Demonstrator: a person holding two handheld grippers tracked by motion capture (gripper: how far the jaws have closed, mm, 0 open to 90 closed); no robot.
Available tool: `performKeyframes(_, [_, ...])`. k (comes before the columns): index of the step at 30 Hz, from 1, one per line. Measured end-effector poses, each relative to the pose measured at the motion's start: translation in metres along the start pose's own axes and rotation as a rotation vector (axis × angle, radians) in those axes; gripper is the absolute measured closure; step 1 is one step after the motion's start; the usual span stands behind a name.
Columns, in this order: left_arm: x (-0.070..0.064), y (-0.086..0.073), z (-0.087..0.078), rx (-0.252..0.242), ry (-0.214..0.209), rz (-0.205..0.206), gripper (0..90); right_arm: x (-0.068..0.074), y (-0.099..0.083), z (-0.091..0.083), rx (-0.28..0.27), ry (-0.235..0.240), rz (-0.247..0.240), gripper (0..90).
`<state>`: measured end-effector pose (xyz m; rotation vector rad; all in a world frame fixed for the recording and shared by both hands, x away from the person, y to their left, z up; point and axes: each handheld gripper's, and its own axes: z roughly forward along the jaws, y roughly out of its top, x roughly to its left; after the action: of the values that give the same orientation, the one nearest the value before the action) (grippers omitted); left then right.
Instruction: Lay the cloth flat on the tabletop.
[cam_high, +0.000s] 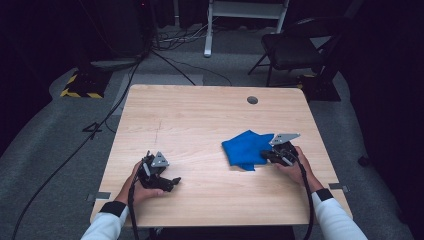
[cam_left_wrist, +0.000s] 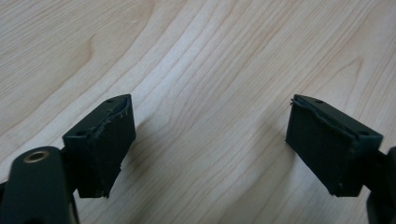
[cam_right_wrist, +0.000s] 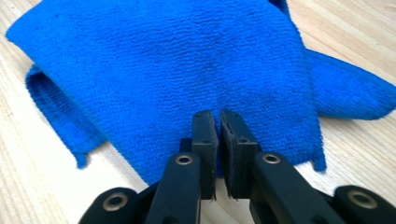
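A crumpled blue cloth (cam_high: 247, 149) lies on the right half of the wooden table (cam_high: 200, 115). My right gripper (cam_high: 267, 155) sits at the cloth's right edge. In the right gripper view its jaws are pressed together on the near edge of the blue cloth (cam_right_wrist: 177, 70), with my right gripper (cam_right_wrist: 218, 126) pinching the fabric. My left gripper (cam_high: 172, 182) rests near the front left of the table, far from the cloth. In the left gripper view, my left gripper (cam_left_wrist: 210, 140) is open wide over bare wood, nothing between its pads.
A round cable hole (cam_high: 252, 100) sits near the table's far edge. Beyond the table stand a dark chair (cam_high: 295, 47) and a white frame (cam_high: 210, 30), with cables (cam_high: 100, 125) on the grey floor.
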<state>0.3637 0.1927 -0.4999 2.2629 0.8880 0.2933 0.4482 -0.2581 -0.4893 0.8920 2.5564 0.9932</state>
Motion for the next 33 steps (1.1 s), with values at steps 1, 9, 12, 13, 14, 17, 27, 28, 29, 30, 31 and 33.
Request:
performKeyframes(1, [-0.001,0.002,0.001,-0.002,-0.009,-0.006,17.6,0.0,0.0,0.0,0.0,0.0,0.0,86.2])
performKeyframes(9, [-0.025,0.033,0.012,-0.044,-0.065,0.049,19.7,0.021,0.005,0.002,0.015,0.069,-0.05,81.3])
performKeyframes(12, [-0.039,0.054,0.02,-0.079,-0.088,0.092,21.0,0.021,0.007,-0.007,-0.013,0.025,-0.048,67.3])
performKeyframes(13, [-0.039,0.054,0.02,-0.079,-0.088,0.092,21.1,0.021,0.007,-0.007,-0.013,0.025,-0.048,67.3])
performKeyframes(14, [-0.042,0.062,0.025,-0.089,-0.091,0.099,21.1,0.013,0.005,-0.013,-0.028,-0.031,-0.02,58.5])
performKeyframes(17, [-0.046,0.072,0.031,-0.092,-0.096,0.112,21.2,-0.002,0.0,-0.016,-0.042,-0.093,0.046,47.2])
performKeyframes(27, [-0.047,0.079,0.037,-0.098,-0.097,0.117,21.5,-0.016,-0.01,-0.004,0.001,-0.089,0.134,31.4])
performKeyframes(28, [-0.045,0.079,0.037,-0.103,-0.089,0.112,21.9,-0.015,-0.009,-0.003,0.002,-0.082,0.129,31.8])
performKeyframes(29, [-0.045,0.079,0.037,-0.103,-0.089,0.112,22.5,-0.015,-0.009,-0.003,0.002,-0.082,0.129,31.8])
performKeyframes(30, [-0.045,0.079,0.036,-0.109,-0.086,0.11,22.5,-0.013,-0.008,-0.002,-0.01,-0.044,0.135,32.6])
performKeyframes(31, [-0.045,0.079,0.035,-0.108,-0.087,0.113,22.6,-0.011,-0.007,-0.001,-0.01,-0.029,0.129,37.6])
performKeyframes(33, [-0.046,0.079,0.036,-0.105,-0.091,0.114,22.7,-0.004,-0.003,-0.001,-0.001,-0.001,0.085,50.9])
